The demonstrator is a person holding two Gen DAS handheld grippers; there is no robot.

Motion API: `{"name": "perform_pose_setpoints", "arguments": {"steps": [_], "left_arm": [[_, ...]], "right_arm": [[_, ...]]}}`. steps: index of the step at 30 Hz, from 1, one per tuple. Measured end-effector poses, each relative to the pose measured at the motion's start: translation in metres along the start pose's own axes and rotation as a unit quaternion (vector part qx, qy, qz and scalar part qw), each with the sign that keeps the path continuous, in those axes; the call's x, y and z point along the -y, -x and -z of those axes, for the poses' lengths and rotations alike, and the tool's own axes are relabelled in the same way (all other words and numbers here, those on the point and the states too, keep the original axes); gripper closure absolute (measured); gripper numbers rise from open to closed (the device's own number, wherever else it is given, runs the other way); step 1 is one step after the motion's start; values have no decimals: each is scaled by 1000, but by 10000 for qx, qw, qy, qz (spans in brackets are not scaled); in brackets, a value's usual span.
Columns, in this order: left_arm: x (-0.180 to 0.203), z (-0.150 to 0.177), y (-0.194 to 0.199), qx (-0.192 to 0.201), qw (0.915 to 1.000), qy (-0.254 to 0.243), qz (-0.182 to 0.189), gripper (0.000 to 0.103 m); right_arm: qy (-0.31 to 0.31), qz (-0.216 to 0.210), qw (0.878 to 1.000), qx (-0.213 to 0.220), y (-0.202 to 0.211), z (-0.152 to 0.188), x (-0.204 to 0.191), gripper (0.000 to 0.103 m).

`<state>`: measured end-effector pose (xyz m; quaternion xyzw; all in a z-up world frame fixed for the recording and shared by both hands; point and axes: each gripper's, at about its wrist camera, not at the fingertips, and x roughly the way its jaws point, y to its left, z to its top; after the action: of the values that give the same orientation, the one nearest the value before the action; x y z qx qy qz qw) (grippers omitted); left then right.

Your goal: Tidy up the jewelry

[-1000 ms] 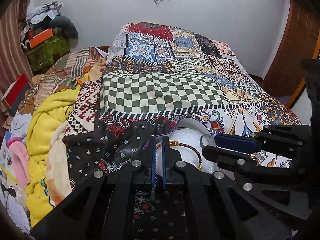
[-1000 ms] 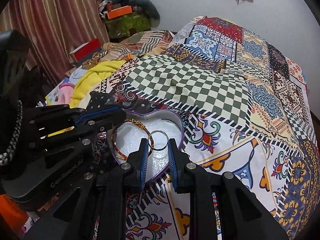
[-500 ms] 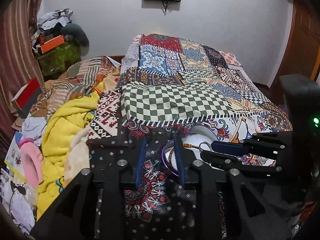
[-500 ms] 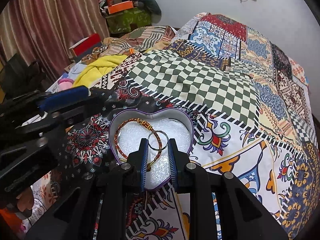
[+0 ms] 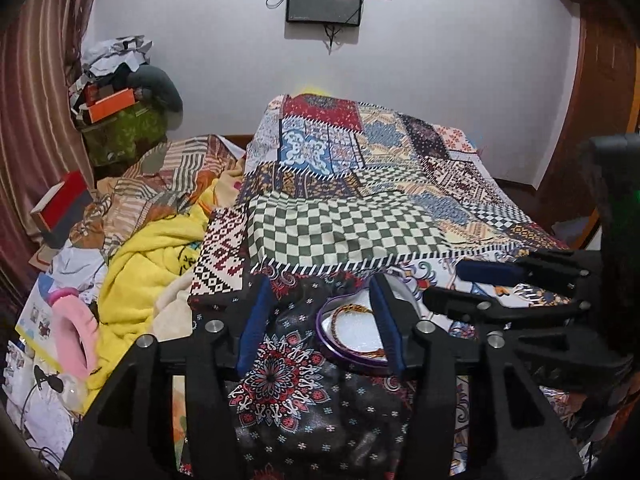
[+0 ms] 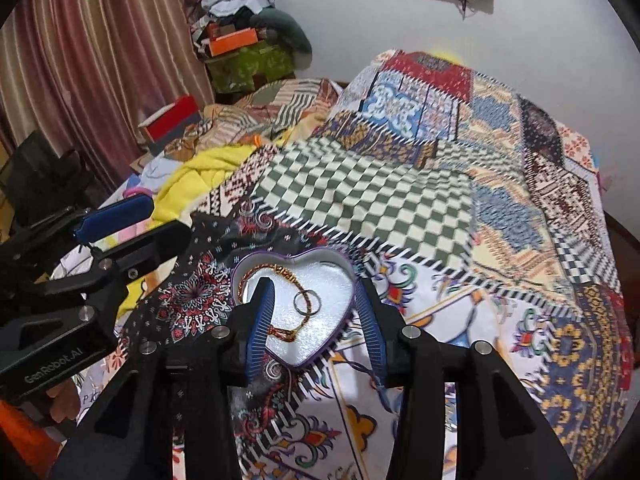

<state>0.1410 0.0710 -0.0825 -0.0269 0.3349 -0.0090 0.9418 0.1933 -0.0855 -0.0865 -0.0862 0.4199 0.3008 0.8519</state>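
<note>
1. Right claw (image 6: 314,322): jaws now spread wide; ring (image 6: 306,303) released, lying in heart-shaped box (image 6: 347,320) on bed (image 6: 520,280).
2. Left claw (image 5: 320,320): jaws wider apart, empty.
3. Bracelet (image 6: 276,270): unchanged inside box.

Patchwork colour all over the bed

The bedspread (image 6: 400,200) shows green-and-white checks beside red, blue and cream patches; a black floral cloth (image 6: 192,304) lies under the purple-rimmed, white-lined heart tin (image 6: 340,344), which holds an orange-gold bracelet (image 6: 280,270) and a silver ring (image 6: 306,303). Black grippers carry blue pads (image 6: 260,332); the blanket (image 5: 148,260) is yellow.
</note>
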Motion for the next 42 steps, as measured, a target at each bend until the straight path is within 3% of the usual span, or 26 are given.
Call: {"name": "perform_pose_setpoints", "arguments": {"steps": [4,13,19,26,31,42], "left_arm": [[8,-4,11,113,9999,-20,30,42],[37,-2,19,37,9995,-157,273,40],[69,11,6,-279,9973,-292,618,40],[103,34,-15,-710,9922,-489,903,40],[121,54,-37,-1167,9854,-535,1117,40],[140,74,-85,-1907,9683,-476,1543,86]], "right_arm": [[-46,174,9995,244,24,0,8,54],[-107,688,9964,486,70,17,37,53],[-215,934,9949,303,79,39,63,53],[-210,1049,9940,-222,70,75,88,52],[-359,965,9935,-487,59,97,99,52],[-565,853,9932,-551,46,115,107,52]]}}
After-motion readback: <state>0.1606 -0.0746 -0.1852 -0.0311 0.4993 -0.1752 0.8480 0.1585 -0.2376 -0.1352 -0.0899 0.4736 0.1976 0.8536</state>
